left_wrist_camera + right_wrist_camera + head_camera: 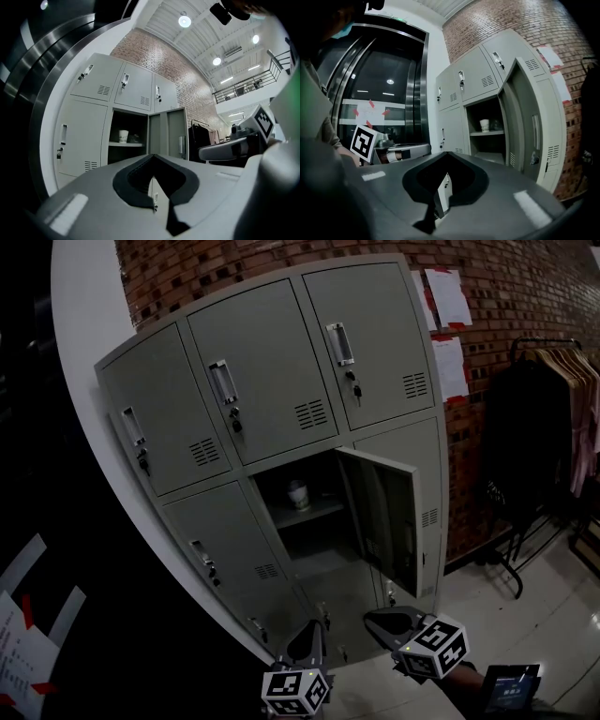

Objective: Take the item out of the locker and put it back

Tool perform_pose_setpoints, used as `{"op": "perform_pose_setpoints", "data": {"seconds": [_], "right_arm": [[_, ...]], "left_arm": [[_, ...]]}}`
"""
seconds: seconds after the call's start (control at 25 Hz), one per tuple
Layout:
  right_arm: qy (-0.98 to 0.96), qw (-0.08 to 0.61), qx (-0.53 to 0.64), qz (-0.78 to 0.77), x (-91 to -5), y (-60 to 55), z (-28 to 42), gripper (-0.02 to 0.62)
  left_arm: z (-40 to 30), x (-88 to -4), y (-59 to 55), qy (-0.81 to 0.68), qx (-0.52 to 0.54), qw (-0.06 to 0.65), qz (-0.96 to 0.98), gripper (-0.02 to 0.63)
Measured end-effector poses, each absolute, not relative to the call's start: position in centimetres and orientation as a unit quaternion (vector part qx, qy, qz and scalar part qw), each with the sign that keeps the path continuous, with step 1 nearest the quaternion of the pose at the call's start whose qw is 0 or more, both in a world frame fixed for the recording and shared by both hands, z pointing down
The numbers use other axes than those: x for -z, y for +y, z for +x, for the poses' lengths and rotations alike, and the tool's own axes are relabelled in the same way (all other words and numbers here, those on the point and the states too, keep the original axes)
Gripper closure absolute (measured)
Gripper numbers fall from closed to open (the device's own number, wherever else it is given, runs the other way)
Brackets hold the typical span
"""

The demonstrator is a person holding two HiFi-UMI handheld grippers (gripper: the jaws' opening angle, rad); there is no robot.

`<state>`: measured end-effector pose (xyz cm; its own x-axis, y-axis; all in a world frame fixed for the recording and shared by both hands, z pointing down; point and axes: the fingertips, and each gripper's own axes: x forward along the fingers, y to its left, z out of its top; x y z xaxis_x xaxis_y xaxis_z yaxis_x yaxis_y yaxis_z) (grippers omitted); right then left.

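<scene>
- Currently the paper cup [298,495] is sitting on the shelf [321,513] inside the open locker [319,559], toward its left side; by my reading, taking it out is not yet begun.
- The locker door [384,517] is standing swung out to the right, leaving the opening free for a reach.
- The left tongs [307,645] are pinching together on nothing, hanging low and well apart from the cup.
- The right tongs [389,622] are likewise sitting closed and empty, just beside the left; I judge both are needing to open before any grasp.
</scene>
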<state>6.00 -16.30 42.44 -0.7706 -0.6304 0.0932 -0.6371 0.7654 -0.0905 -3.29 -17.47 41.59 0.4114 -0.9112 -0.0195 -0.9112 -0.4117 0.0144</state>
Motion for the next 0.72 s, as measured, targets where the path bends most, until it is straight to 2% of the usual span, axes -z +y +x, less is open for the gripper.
{"op": "perform_pose_setpoints", "data": {"seconds": [0.72], "right_arm": [[-0.927, 0.045, -0.057, 0.369, -44.2, -13.8, 2.8, 0.591]], "left_arm": [[-5.9, -43.1, -15.7, -0.521, 0.025, 0.009, 0.853, 0.606]]}}
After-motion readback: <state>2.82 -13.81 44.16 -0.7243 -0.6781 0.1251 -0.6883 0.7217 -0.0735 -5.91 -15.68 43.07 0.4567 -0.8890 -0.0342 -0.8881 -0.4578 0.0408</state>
